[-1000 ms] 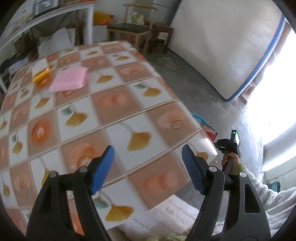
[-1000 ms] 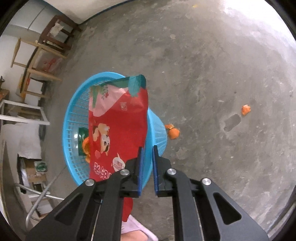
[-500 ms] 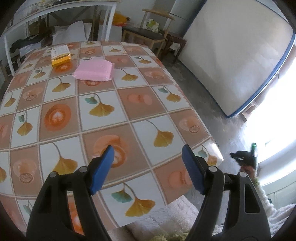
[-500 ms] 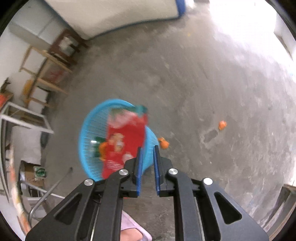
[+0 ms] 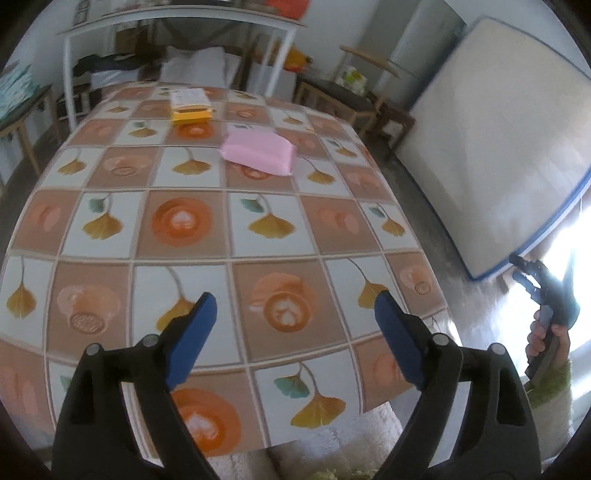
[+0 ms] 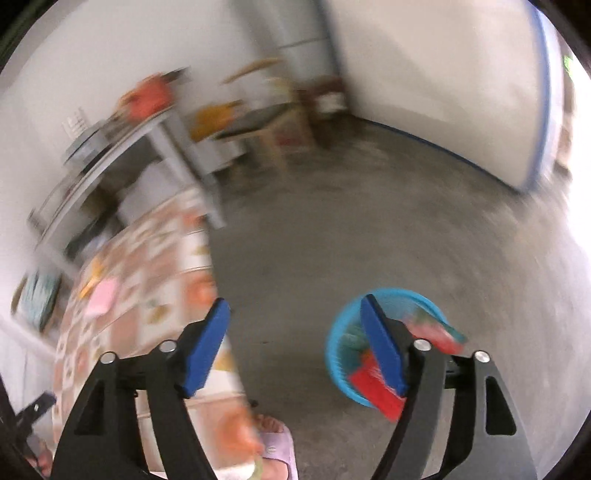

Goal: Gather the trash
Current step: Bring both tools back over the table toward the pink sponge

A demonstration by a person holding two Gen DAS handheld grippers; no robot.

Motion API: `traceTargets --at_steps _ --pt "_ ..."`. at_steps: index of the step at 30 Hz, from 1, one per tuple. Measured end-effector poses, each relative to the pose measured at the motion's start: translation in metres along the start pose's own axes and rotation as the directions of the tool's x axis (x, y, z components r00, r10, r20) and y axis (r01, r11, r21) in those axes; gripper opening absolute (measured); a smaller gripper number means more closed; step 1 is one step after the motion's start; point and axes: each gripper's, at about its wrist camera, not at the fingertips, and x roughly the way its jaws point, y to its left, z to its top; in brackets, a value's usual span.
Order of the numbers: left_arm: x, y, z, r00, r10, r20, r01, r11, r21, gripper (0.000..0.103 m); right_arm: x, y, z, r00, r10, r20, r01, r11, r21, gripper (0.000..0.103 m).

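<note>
On the concrete floor stands a blue basket (image 6: 406, 294), and a red snack bag (image 6: 369, 391) lies in it, free of any grip. My right gripper (image 6: 295, 343) hangs high above the floor beside the basket; its jaws are opening wide with nothing between them. The same right gripper (image 5: 524, 271) shows at the far right of the left wrist view, held in a hand. Over the near part of the patterned table (image 5: 280, 229), my left gripper (image 5: 295, 325) has its jaws opening and nothing between them. A pink packet (image 5: 258, 153) and a yellow box (image 5: 190, 107) lie at the table's far end.
A white mattress (image 5: 498, 155) leans against the wall on the right. Wooden chairs (image 5: 332, 92) and a white metal frame (image 5: 177, 22) stand behind the table. The right wrist view is blurred by motion. A slippered foot (image 6: 275, 443) is at its bottom edge.
The right gripper let go of the red bag, which now lies in the basket, then rose and rolled away with its jaws wide. The left gripper drifted across the table and opened slightly wider.
</note>
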Motion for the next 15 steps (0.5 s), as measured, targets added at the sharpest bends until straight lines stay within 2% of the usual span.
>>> traceTargets --at_steps 3,7,10,15 --pt "-0.01 0.012 0.0 0.999 0.033 0.018 -0.033 0.999 -0.031 0.083 0.006 0.063 0.011 0.996 0.084 -0.019 -0.085 0.988 -0.126 0.081" --pt "-0.027 0.031 0.001 0.996 0.073 0.055 -0.069 0.996 -0.063 0.084 0.008 0.146 0.015 0.986 0.164 -0.022 -0.163 0.946 -0.281 0.09" --pt "-0.037 0.047 0.005 0.991 0.106 0.076 -0.099 0.991 -0.092 0.084 0.005 0.198 0.007 0.982 0.187 -0.028 -0.184 0.91 -0.371 0.093" --pt "-0.047 0.073 0.012 0.987 0.131 0.09 -0.117 0.983 -0.143 0.084 -0.002 0.252 0.0 0.983 0.18 -0.032 -0.173 0.862 -0.476 0.096"
